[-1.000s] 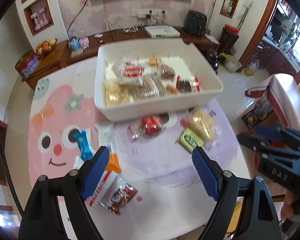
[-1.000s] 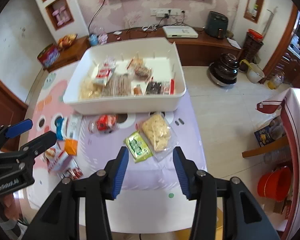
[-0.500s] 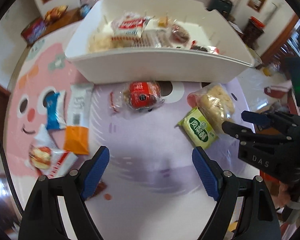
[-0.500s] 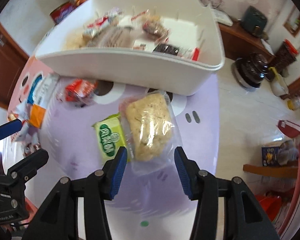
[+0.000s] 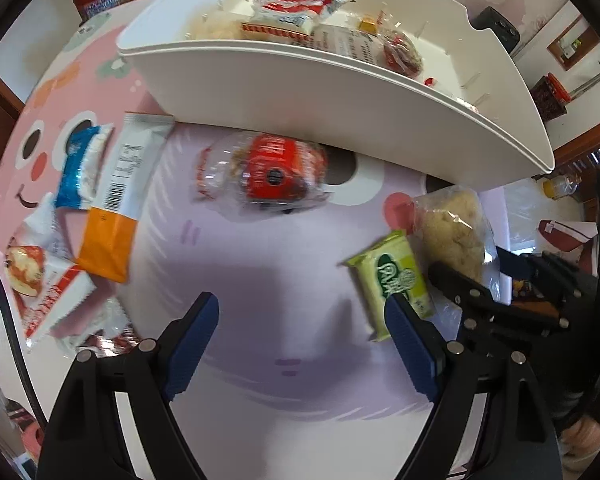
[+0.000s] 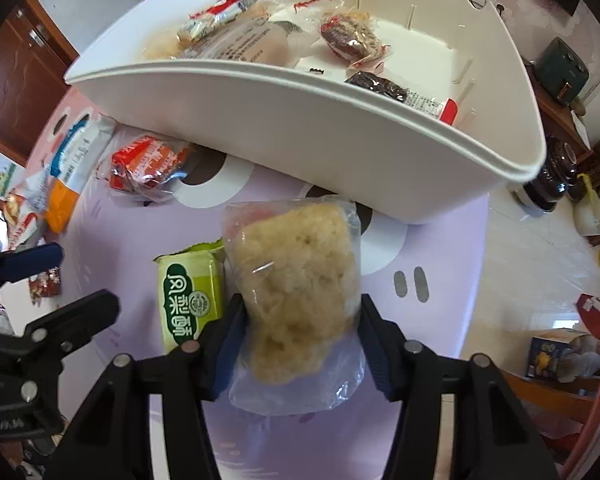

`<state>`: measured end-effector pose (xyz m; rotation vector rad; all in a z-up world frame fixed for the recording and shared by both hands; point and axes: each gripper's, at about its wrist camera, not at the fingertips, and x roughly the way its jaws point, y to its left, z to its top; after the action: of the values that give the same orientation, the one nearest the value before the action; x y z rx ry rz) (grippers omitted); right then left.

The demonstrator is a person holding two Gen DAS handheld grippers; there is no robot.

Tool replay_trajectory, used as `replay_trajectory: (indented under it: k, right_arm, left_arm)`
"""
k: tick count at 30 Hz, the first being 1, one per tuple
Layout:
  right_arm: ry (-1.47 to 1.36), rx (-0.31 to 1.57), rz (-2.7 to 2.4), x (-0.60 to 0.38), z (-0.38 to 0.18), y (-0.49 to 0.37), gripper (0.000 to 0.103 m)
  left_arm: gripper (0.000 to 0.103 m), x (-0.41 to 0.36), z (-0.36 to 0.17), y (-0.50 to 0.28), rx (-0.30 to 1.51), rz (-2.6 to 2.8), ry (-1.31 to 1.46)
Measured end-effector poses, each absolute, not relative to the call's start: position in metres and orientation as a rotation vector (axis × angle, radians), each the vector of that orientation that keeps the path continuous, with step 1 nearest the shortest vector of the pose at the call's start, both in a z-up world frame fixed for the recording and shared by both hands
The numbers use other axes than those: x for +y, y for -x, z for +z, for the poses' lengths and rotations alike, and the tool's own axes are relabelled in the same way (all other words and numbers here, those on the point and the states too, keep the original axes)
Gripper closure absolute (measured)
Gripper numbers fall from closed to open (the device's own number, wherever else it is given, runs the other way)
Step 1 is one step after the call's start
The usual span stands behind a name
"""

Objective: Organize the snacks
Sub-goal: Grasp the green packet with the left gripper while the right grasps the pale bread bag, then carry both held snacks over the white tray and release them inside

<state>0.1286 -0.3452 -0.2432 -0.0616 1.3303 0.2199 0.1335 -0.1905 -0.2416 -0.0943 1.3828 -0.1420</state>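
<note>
My right gripper (image 6: pixel 300 304) points down over a clear bag of pale crumbly cake (image 6: pixel 300 280) lying on the lilac tablecloth. The bag sits between its fingers and the jaws are opening, pads beside the plastic without squeezing it. A green packet (image 6: pixel 192 296) lies against the bag's left side. My left gripper (image 5: pixel 300 308) stands open over bare cloth, with the green packet (image 5: pixel 392 280) by its right finger. A red snack in clear wrap (image 5: pixel 276 172) lies in front of the white bin (image 5: pixel 340 100), which holds several wrapped snacks.
A white-and-orange packet (image 5: pixel 116 200), a blue packet (image 5: pixel 76 168) and a red-and-white packet (image 5: pixel 40 280) lie on the pink cloth at the left. The bin's near wall (image 6: pixel 300 120) rises just beyond the loose snacks. The table edge and tiled floor (image 6: pixel 520 260) lie to the right.
Both grippers have come down close to the table. The cake bag now lies between the right fingers, which stand slightly wider apart. The left gripper keeps the same wide gap.
</note>
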Motion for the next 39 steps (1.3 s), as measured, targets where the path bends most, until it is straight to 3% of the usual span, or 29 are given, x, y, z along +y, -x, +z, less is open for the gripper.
replay_trajectory:
  k: [12,15,17,19,28,39]
  right_arm:
    - [0.058,1.317,0.174,-0.389,-0.24,-0.09,0.049]
    - [0.038,1.312,0.169,-0.391,-0.239,-0.087,0.049]
    - [0.025,1.312,0.169,-0.395,-0.238,-0.084,0.049]
    - [0.019,1.31,0.169,-0.391,-0.238,-0.087,0.049]
    - [0.013,1.297,0.202,-0.383,-0.229,-0.082,0.05]
    - [-0.023,1.216,0.272,-0.35,-0.181,-0.086,0.05]
  left_arm:
    - [0.02,-0.25,-0.274,-0.154,1.465,-0.108,0.052]
    - [0.033,-0.259,-0.278,-0.155,1.476,-0.066,0.005]
    - [0.047,-0.267,-0.276,-0.154,1.468,-0.068,-0.036]
    - [0.068,-0.27,-0.274,-0.151,1.456,-0.086,-0.052]
    - [0.068,-0.236,-0.259,-0.127,1.468,-0.14,-0.089]
    - [0.068,-0.184,-0.155,-0.122,1.234,-0.11,-0.141]
